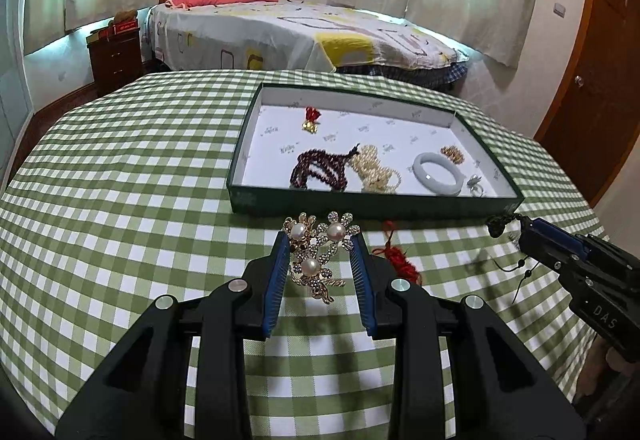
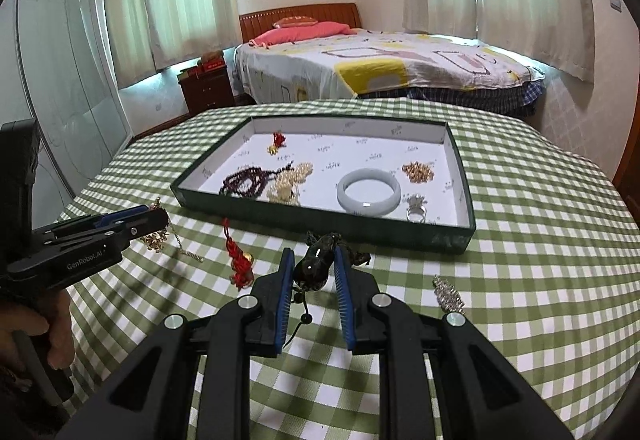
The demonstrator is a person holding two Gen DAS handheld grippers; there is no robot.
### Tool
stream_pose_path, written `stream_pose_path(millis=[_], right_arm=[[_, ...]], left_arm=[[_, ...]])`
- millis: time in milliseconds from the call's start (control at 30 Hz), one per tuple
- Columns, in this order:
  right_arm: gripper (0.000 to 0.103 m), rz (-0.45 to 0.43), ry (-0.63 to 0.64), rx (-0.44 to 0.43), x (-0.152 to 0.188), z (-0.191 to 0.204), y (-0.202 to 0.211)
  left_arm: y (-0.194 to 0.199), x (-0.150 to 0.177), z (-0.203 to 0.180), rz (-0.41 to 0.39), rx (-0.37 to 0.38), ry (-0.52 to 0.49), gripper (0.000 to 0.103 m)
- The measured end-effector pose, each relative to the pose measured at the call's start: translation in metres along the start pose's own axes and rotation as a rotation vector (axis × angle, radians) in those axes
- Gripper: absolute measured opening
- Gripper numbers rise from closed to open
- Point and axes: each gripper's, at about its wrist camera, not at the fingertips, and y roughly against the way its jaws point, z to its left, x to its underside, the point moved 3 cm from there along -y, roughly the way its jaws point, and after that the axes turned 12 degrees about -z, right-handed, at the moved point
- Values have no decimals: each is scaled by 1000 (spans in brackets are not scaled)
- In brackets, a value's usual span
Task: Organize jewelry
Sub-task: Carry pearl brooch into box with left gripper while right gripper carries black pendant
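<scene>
Pearl-and-rhinestone gold brooch (image 1: 316,256) sat pinched in the left gripper (image 1: 320,240) — the right gripper (image 2: 314,260) pinched a glossy black pendant (image 2: 314,266); both needed gentle lowering into the far green cardboard tray (image 1: 360,204).

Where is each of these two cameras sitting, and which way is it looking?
Left wrist view: on the left gripper, facing a pearl-and-rhinestone flower brooch between its blue pads; the right gripper shows beside it.
Right wrist view: on the right gripper, facing a glossy black pendant on cord; the left gripper and a hand show.
Both share the dark green jewelry tray.
</scene>
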Motion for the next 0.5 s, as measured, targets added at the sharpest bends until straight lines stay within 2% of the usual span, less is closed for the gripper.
stream_pose_path(millis=[300,500], right_arm=[[21,-68,7,-2,-29,-1,6],[21,-126,26,-2,-63,-5,-6]], left_arm=[[6,-29,-14,-54,37,-7,30],[-6,-57,-28,-97,65,-24,30]])
